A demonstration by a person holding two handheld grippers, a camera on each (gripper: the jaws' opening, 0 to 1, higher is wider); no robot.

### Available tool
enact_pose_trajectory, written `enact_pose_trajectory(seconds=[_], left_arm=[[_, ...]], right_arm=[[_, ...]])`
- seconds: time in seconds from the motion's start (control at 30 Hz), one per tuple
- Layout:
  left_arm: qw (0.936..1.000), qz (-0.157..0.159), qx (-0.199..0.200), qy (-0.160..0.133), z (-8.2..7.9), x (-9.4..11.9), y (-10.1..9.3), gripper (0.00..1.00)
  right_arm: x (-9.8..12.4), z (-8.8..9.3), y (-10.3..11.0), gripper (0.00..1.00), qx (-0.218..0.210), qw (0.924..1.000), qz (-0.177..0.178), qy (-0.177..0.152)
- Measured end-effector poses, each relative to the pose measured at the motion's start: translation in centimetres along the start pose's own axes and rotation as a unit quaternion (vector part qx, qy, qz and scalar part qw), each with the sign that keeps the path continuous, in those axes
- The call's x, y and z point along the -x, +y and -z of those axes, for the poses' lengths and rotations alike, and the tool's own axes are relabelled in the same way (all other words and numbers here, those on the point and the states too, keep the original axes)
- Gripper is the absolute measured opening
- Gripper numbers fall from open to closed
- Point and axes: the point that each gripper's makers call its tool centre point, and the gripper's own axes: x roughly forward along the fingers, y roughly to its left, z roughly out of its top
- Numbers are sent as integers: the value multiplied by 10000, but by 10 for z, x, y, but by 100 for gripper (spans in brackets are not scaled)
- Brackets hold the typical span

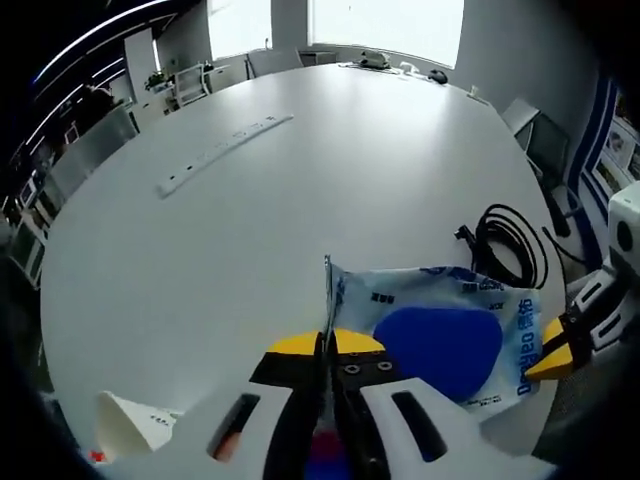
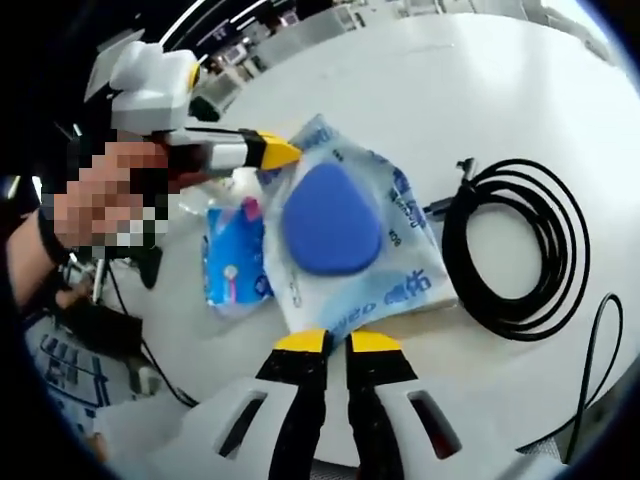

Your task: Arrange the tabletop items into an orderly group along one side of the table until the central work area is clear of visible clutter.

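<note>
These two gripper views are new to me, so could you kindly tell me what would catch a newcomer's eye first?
Most striking is the clear plastic bag with a blue oval inside, lying on the white table and pinched at opposite edges by the left claw and the right claw. Beside it lies a coiled black cable, and a long white power strip lies farther across the table.

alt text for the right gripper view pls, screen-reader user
Two grippers hold a clear plastic bag with a blue oval item inside by opposite edges over a white table: the right gripper near, the left gripper far. A coiled black cable lies beside the bag.
</note>
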Motion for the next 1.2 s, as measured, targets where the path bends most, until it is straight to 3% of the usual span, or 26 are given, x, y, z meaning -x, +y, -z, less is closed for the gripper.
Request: enact_pose_trajectory(seconds=[0.17, 0.6, 0.87, 1.2], left_arm=[[9999, -135, 82, -66, -2, 10, 3, 0], [9979, -395, 453, -224, 3, 22, 4, 0], [9956, -564, 678, -325, 3, 32, 5, 0], [9923, -750, 903, -396, 9, 43, 6, 0]], right_arm=[[4, -5, 3, 3, 108, 9999, -60, -44], [15, -12, -14, 2, 706, 9975, 101, 5], [23, -25, -20, 2, 1125, 9936, 108, 30], [26, -42, -31, 1, 1296, 9915, 115, 5]])
